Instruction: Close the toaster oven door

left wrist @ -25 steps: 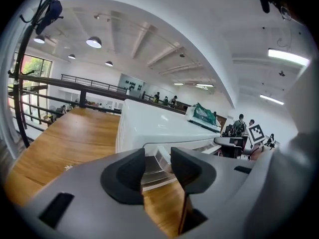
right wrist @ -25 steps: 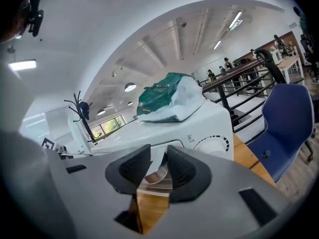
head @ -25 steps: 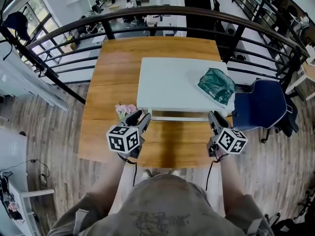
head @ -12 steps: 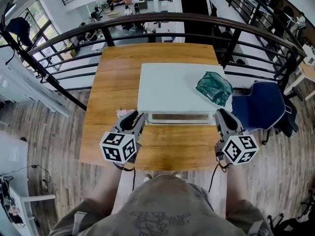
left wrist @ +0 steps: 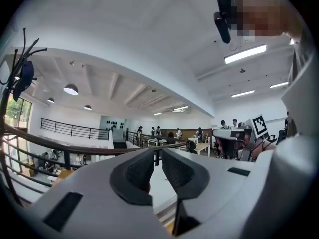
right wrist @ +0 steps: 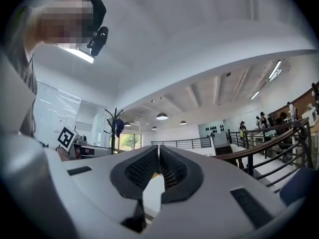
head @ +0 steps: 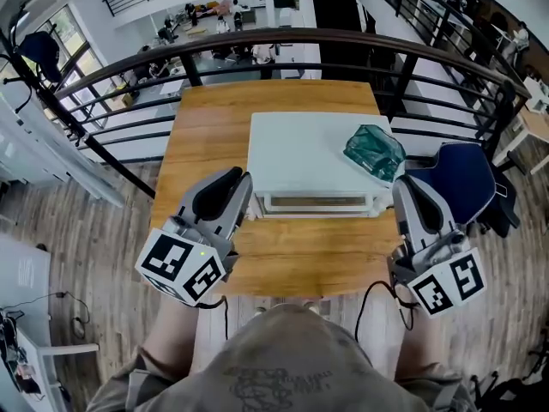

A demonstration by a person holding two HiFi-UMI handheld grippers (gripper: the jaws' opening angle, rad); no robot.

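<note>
Toaster oven point(head: 313, 148) casing is being noted as white, smooth, matt. Table point(head: 206, 136) top is being read as wood, grain visible, light sheen. Bag point(head: 375, 151) is being logged as green, crinkled, glossy plastic. Left gripper point(left wrist: 158, 156) shell is being recorded as smooth grey plastic; pads point(left wrist: 139, 171) dark, ribbed.

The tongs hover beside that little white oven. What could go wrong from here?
The green bag lies on the toaster oven, near its right edge; the right tongs are close and might knock it off, and heat could damage it. The door looks shut from above, but whether it is fully seated cannot be told; it may drop open. The left tongs and right tongs have just been closing, with nothing between them.
</note>
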